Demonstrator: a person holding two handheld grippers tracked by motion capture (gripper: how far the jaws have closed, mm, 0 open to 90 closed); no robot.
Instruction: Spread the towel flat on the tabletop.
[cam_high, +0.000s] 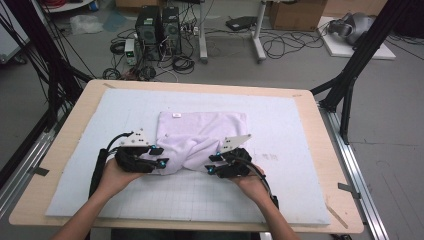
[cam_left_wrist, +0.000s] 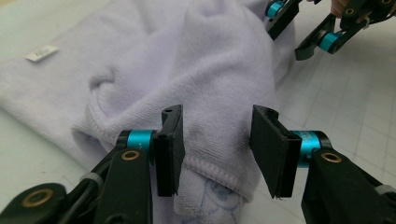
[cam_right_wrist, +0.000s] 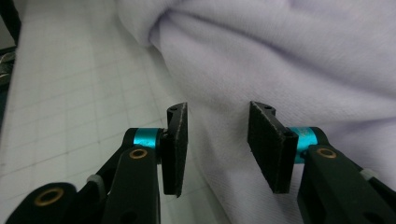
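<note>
The lilac towel (cam_high: 200, 137) lies half-folded mid-counter (cam_high: 300, 200), bunched at its near edge; both grippers' jaws stand apart, gripping nothing. The left gripper (cam_left_wrist: 217, 144) or right gripper (cam_right_wrist: 217, 140) could snag the loose fold and drag it open

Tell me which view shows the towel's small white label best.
Left gripper view: the label lies flat on the lavender towel, large enough to make out. The high view has it as a tiny white speck. The right gripper view gives towel folds and mat.
</note>
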